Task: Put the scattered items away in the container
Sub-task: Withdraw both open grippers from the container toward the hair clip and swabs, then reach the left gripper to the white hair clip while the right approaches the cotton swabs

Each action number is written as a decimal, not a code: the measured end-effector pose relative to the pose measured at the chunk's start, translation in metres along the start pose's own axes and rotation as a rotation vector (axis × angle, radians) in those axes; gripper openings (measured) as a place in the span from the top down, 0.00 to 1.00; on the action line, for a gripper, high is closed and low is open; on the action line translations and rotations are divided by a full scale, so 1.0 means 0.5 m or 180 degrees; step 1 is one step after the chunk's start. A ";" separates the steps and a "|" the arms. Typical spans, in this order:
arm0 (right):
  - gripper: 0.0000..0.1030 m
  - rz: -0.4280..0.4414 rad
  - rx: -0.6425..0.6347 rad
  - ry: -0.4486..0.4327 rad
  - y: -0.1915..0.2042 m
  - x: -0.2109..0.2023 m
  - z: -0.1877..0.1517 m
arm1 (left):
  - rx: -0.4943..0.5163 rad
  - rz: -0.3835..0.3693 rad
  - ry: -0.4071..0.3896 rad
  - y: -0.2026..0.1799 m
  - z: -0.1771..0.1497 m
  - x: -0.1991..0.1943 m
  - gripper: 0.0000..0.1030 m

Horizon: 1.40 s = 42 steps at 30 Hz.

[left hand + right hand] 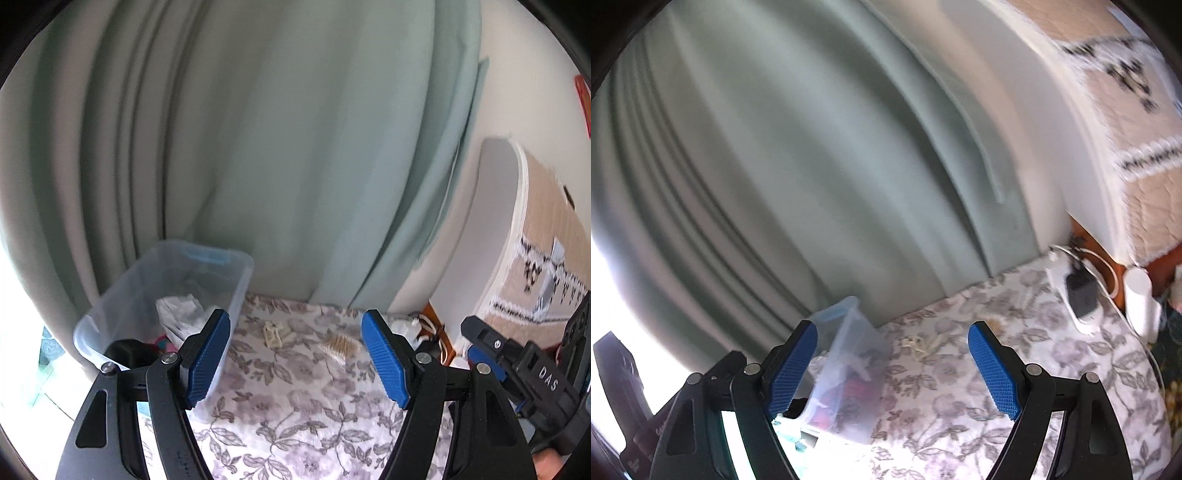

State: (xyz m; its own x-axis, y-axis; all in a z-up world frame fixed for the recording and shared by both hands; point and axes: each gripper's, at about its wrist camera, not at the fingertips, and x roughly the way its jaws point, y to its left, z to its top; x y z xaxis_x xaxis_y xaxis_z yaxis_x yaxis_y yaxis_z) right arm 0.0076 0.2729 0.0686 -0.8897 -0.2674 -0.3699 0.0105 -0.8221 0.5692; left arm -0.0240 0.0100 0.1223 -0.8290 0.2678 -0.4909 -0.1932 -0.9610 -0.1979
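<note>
A clear plastic container (236,284) stands at the left on a floral cloth (295,406); it holds white crumpled paper (181,314) and red and dark items. It also shows in the right wrist view (849,332). A small cream tag-like item (274,334) and a tan ribbed item (341,345) lie on the cloth beyond my left gripper (295,362), which is open and empty. My right gripper (892,369) is open and empty, right of the container; small pale items (919,345) lie ahead of it.
A green curtain (277,147) hangs behind the table. A white power strip with a black adapter (1080,295) and a white cylinder (1141,302) sit at the right. A padded chair back (546,236) stands at the right. The other gripper's body (535,373) is close by.
</note>
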 end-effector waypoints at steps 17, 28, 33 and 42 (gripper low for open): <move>0.16 -0.0358 0.0125 0.0677 -0.137 0.160 -0.068 | 0.0121 0.0027 0.0713 -0.024 -0.088 0.216 0.27; 0.16 -0.0582 0.0034 0.1043 -0.204 0.283 -0.107 | 0.0215 0.0172 0.1015 -0.016 -0.140 0.382 0.27; 0.16 -0.0657 -0.0036 0.1128 -0.230 0.341 -0.107 | 0.0236 0.0241 0.1107 -0.005 -0.157 0.458 0.27; 0.16 -0.0803 -0.0283 0.1276 -0.253 0.432 -0.099 | 0.0160 0.0430 0.1142 0.025 -0.172 0.550 0.27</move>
State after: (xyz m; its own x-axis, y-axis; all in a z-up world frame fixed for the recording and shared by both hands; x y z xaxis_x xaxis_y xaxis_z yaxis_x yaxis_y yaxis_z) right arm -0.1631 0.2941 -0.1197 -0.6237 -0.2125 -0.7522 -0.1285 -0.9214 0.3668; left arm -0.2091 0.0775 -0.0881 -0.6141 0.1371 -0.7772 -0.1277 -0.9891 -0.0735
